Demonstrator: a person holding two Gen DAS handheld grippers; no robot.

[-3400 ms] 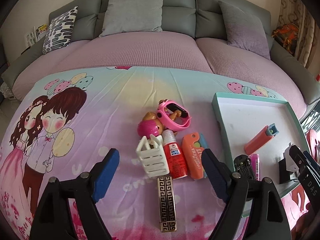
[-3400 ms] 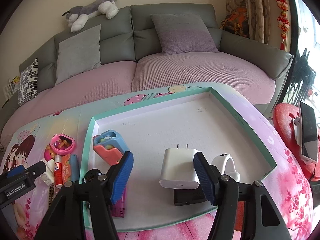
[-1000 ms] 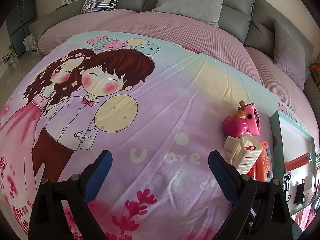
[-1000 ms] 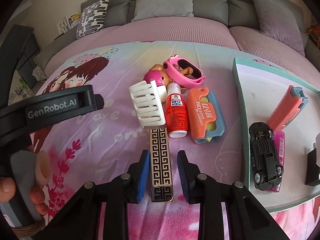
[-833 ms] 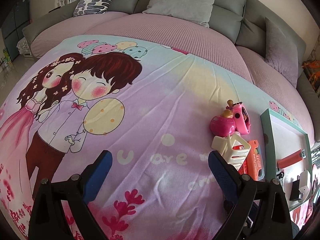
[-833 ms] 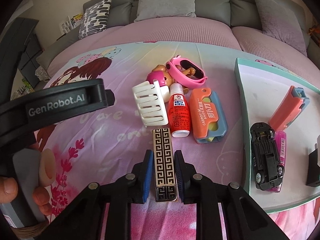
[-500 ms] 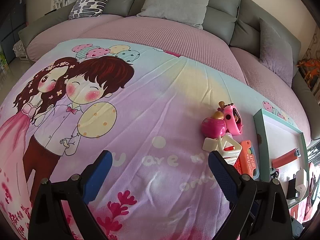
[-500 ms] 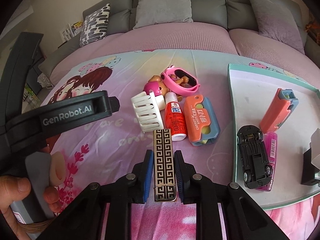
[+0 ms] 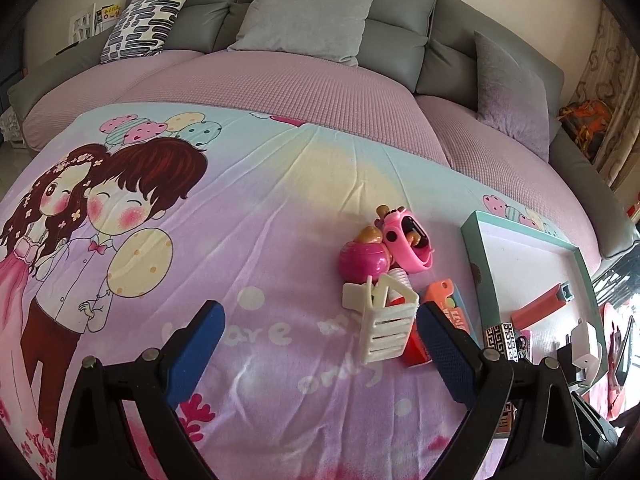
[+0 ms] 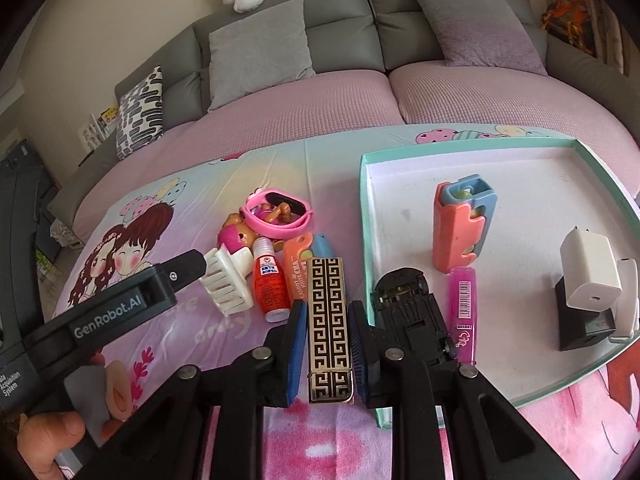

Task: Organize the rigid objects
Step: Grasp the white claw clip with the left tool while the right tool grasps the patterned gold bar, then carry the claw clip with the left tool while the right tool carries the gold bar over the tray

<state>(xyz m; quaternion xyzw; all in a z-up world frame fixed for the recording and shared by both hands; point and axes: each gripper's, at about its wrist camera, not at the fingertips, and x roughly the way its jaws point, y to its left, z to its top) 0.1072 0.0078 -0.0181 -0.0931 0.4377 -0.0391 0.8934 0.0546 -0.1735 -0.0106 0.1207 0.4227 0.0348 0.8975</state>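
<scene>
A: Left wrist view first. Left gripper (image 9: 316, 344) wide apart, nothing between the pads, hanging over the cartoon cloth (image 9: 248, 240). White clip (image 9: 382, 326) just beside the right pad, tipped up. Pink ball toy (image 9: 362, 260) and pink watch (image 9: 406, 240) right behind it, touching each other. Red bottle (image 9: 414, 350) and orange knife (image 9: 446, 304) half hidden behind the finger.

B: And the tray (image 9: 478, 248)?

A: Off to the right, teal rim. Orange cutter (image 9: 540, 306) and white charger (image 9: 586, 338) lying in it. Patterned case (image 9: 502, 342) poking up at the tray's near edge, lifted off the cloth.

B: Right wrist view?

A: Right gripper (image 10: 324, 344) clamped on the case (image 10: 328, 320), pads tight on both long sides, case pointing straight out. Held above the cloth (image 10: 192, 332), just left of the tray (image 10: 366, 208) rim. Clip (image 10: 224, 280), bottle (image 10: 270, 284), knife (image 10: 298, 264), watch (image 10: 278, 210) bunched on the cloth behind it.

B: In the tray?

A: Black car (image 10: 412, 312) upside down near the front corner, pink tube (image 10: 464, 312) touching it, cutter (image 10: 464, 224) further back, charger (image 10: 590, 276) on a black block (image 10: 580, 324) at the right. Left gripper's arm (image 10: 120, 300) crossing the left side, a hand (image 10: 44, 436) at the bottom corner.
</scene>
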